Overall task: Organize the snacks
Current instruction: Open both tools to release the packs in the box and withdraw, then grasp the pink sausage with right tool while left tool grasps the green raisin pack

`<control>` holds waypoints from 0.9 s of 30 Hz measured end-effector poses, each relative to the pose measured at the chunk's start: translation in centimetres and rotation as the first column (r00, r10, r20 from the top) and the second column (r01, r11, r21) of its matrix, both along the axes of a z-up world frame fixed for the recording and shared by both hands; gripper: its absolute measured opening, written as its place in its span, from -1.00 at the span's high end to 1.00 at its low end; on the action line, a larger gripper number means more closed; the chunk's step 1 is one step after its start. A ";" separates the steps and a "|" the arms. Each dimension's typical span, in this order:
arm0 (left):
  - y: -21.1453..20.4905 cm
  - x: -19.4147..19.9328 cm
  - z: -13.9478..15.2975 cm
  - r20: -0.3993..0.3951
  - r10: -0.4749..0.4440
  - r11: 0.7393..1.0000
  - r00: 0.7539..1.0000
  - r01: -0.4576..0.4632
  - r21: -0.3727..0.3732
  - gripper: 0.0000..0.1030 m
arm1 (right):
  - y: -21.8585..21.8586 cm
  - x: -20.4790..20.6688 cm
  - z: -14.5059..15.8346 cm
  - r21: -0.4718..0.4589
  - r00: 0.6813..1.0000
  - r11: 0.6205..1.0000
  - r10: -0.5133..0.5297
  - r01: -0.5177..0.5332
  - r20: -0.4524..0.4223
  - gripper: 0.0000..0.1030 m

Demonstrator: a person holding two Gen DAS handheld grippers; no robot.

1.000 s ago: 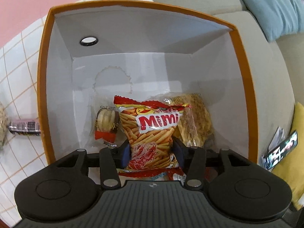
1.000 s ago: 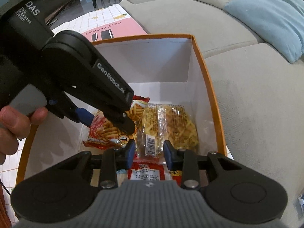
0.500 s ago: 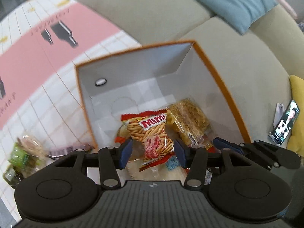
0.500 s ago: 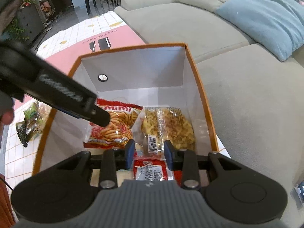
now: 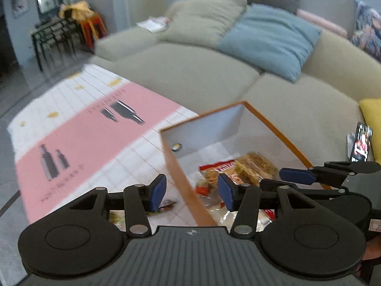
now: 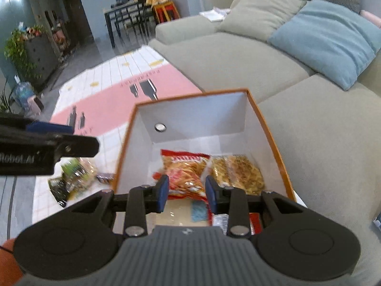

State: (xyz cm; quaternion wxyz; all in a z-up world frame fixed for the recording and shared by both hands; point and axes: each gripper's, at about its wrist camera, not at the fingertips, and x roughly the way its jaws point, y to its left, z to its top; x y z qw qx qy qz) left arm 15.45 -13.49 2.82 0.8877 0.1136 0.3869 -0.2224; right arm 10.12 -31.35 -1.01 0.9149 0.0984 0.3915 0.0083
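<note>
Home living room, grey sofa (image 6: 238, 54) with blue cushion (image 6: 328, 40), patterned floor mat (image 5: 78, 128), dining table (image 6: 128, 14) behind

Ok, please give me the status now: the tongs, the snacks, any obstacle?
Left tongs open, empty. Right tongs open, empty, above box. Red packet and yellow packet inside box. Loose snacks on mat outside. Nothing in the way.

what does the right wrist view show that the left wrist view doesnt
Only the right wrist view shows the loose snack packets lying on the mat outside the box, the potted plant by the dark cabinet, and the water jug on the floor.

Only the left wrist view shows the lit phone propped beside a yellow cushion.

Both show the orange-edged box, the red snack bag and yellow packet inside it, the pink mat, the sofa and blue cushion.
</note>
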 end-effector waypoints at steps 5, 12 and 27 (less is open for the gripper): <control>4.0 -1.9 0.6 0.053 0.088 0.995 0.995 -0.085 -0.046 -0.15 | 2.4 -2.1 1.4 0.005 0.997 1.000 0.014 -0.015 0.078 0.37; 9.2 -3.5 -0.6 0.051 0.161 0.987 0.986 -0.159 -0.036 -0.15 | 6.6 -3.0 1.4 0.096 0.989 0.989 0.105 -0.115 0.100 0.37; 16.0 -1.8 -5.4 -0.046 0.159 0.985 0.986 -0.162 -0.064 -0.16 | 14.9 0.7 -2.8 0.033 0.953 0.955 0.295 -0.293 -0.064 0.37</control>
